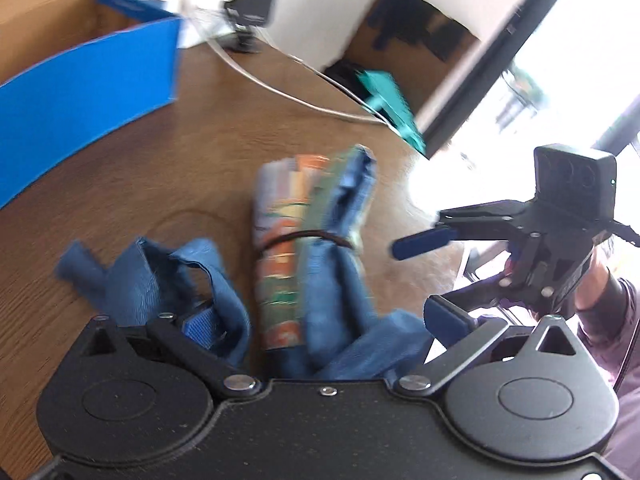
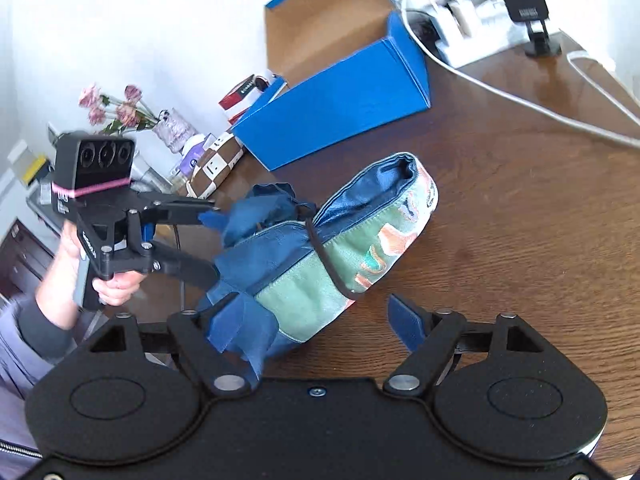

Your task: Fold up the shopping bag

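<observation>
The shopping bag [image 1: 288,248] lies on the wooden table, rolled into a bundle with a dark elastic band [image 1: 304,236] round its middle. Its blue handles [image 1: 160,276] spill out at the near end. My left gripper [image 1: 320,320] is open over that end, one handle draped on its left finger. In the right wrist view the bag [image 2: 360,240] lies slantwise, and the left gripper [image 2: 210,242] straddles the handle bunch [image 2: 260,208] with its jaws wide. My right gripper [image 2: 316,320] is open at the bag's near end, its right pad [image 2: 404,320] apart from the cloth. The right gripper [image 1: 432,268] shows beside the bag.
An open blue cardboard box [image 2: 340,100] stands behind the bag. A white cable [image 2: 520,100] curves across the table towards a black phone stand [image 2: 528,8]. A teal object [image 1: 392,108] sits at the table's far edge. A vase of flowers [image 2: 168,128] stands off the table.
</observation>
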Tool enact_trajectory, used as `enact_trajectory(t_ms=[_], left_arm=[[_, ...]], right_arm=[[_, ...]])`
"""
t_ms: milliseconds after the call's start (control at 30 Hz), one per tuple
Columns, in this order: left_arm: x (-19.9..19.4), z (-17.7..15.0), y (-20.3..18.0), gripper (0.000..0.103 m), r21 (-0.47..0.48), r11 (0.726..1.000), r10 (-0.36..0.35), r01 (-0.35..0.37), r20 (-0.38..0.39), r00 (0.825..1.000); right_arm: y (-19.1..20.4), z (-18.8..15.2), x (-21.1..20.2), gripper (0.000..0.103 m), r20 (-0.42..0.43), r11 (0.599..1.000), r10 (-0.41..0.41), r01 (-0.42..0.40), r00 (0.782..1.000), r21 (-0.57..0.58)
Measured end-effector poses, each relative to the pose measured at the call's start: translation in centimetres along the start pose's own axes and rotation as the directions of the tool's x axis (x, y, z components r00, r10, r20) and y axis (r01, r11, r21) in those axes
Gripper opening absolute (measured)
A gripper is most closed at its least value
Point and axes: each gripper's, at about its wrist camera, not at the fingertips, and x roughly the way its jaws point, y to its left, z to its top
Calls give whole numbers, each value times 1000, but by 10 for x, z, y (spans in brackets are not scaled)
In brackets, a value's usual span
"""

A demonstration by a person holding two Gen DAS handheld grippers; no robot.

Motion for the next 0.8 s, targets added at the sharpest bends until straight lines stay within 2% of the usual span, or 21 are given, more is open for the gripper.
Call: enact_trajectory(t_ms=[100, 167, 233, 300, 333, 367, 400, 467, 567, 700, 767, 800], left_arm=[[15, 4, -13, 103, 85, 993, 92, -87, -55, 994], [29, 2, -22, 103, 150, 976, 175, -160, -95, 980], [45, 0, -33, 102, 222, 955, 230, -198, -129, 965], [54, -8, -38, 92, 285, 932, 277, -225, -155, 948], [53, -10, -41, 85, 292, 930, 269, -221, -135, 954], [52, -9, -42, 70, 290, 932, 263, -216, -133, 956], [48, -5, -43, 61, 286, 932, 270, -224, -131, 954], [41, 1, -41, 53, 273, 935, 268, -226, -128, 955], [31, 5, -37, 48, 298, 915, 319, -273, -118, 940], [-1, 15, -34, 47, 356, 860, 410, -367, -51, 911], [-13, 24, -37, 46, 381, 811, 482, -443, -7, 876], [-24, 32, -40, 46, 390, 768, 537, -509, 43, 843]], right_arm=[[0, -6, 5, 82, 1, 999, -37, 37, 999, -16], [-2, -9, 6, 82, -5, 997, -75, 75, 997, -28], [-3, -10, -3, 82, 25, 994, -92, 94, 995, -51], [-6, -8, -12, 82, 64, 994, -96, 99, 993, -42], [-7, -7, -17, 82, 88, 994, -102, 106, 991, -38], [-8, -8, -18, 82, 101, 993, -105, 109, 989, -37], [-8, -9, -22, 82, 119, 993, -110, 115, 987, -37], [-9, -10, -25, 82, 137, 992, -113, 119, 984, -35], [-11, -11, -25, 82, 146, 993, -110, 116, 983, -32], [-12, -13, -23, 82, 153, 995, -91, 97, 984, -34], [-12, -13, -23, 82, 164, 996, -77, 85, 983, -42], [-12, -13, -22, 82, 165, 995, -75, 84, 983, -45]])
